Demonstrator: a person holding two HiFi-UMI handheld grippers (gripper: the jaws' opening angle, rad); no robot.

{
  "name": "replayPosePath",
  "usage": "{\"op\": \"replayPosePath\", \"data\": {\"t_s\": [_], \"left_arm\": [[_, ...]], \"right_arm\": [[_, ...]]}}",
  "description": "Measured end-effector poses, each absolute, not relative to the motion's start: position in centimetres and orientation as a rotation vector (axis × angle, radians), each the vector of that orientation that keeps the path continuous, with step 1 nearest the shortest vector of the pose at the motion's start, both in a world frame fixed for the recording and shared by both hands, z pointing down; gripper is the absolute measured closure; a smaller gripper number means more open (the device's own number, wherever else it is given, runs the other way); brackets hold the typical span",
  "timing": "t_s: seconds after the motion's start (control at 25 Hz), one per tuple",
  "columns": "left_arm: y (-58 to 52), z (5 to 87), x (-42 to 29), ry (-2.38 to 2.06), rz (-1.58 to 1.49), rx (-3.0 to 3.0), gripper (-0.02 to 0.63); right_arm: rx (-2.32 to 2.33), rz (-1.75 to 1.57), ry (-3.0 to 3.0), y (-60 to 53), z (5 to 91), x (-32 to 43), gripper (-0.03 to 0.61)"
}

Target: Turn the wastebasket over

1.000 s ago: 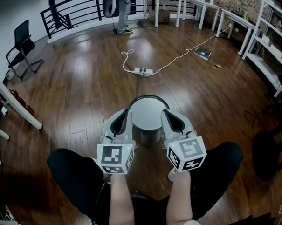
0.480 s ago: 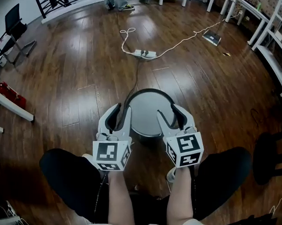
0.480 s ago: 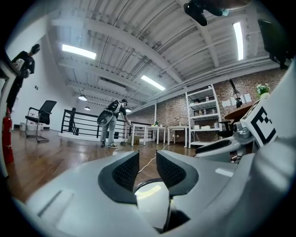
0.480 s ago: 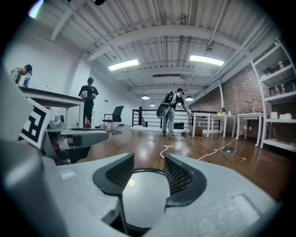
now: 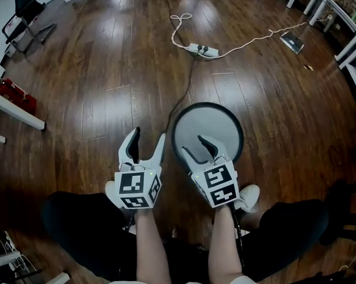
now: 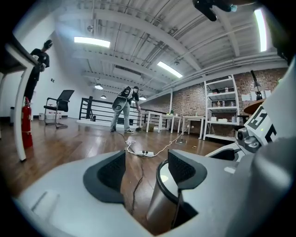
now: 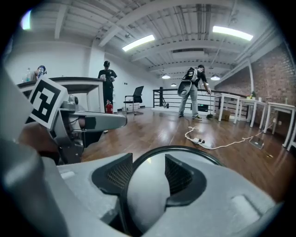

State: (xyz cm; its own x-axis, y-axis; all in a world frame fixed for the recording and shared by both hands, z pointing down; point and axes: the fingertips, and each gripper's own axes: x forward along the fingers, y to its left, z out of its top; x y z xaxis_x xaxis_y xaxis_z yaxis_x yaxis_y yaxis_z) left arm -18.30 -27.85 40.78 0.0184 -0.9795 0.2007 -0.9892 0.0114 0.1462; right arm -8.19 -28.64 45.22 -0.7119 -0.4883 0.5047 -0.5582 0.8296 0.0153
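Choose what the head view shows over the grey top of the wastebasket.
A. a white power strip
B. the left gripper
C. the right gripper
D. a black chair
C: the right gripper reaches over the wastebasket, its jaws opening with the grey top seen between them, not gripped; the left gripper stands beside it, jaws opening on nothing.

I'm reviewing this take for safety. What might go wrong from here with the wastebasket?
1. A dark cable runs across the floor right up to the wastebasket; tipping it could snag the cable.
2. The left gripper and right gripper jaws are opening and press on nothing: only floor shows between the left's, the wastebasket between the right's. Its smooth round wall may slip from a hasty grip.
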Motion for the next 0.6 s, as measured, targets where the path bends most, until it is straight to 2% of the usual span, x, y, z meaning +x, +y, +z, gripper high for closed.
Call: {"op": "replayPosePath", "data": {"t_s": [0.16, 0.28, 0.48, 0.6], "left_arm": [[-27.4, 42.4, -20.2, -2.066, 0.064, 1.977, 0.311], [-27.2, 42.5, -21.0, -2.08, 0.049, 1.952, 0.325], [-27.3, 42.1, -21.3, -2.075, 0.026, 1.959, 0.342], [-27.4, 41.9, -21.2, -2.069, 0.018, 1.965, 0.348]], "right_arm": [[0.62, 0.17, -2.451, -26.7, 47.9, -11.8, 0.376], [0.634, 0.112, -2.371, -26.7, 49.4, -12.6, 0.446], [0.617, 0.12, -2.272, -26.3, 51.4, -13.1, 0.456], [0.637, 0.096, -2.212, -26.1, 51.9, -13.4, 0.494]]}}
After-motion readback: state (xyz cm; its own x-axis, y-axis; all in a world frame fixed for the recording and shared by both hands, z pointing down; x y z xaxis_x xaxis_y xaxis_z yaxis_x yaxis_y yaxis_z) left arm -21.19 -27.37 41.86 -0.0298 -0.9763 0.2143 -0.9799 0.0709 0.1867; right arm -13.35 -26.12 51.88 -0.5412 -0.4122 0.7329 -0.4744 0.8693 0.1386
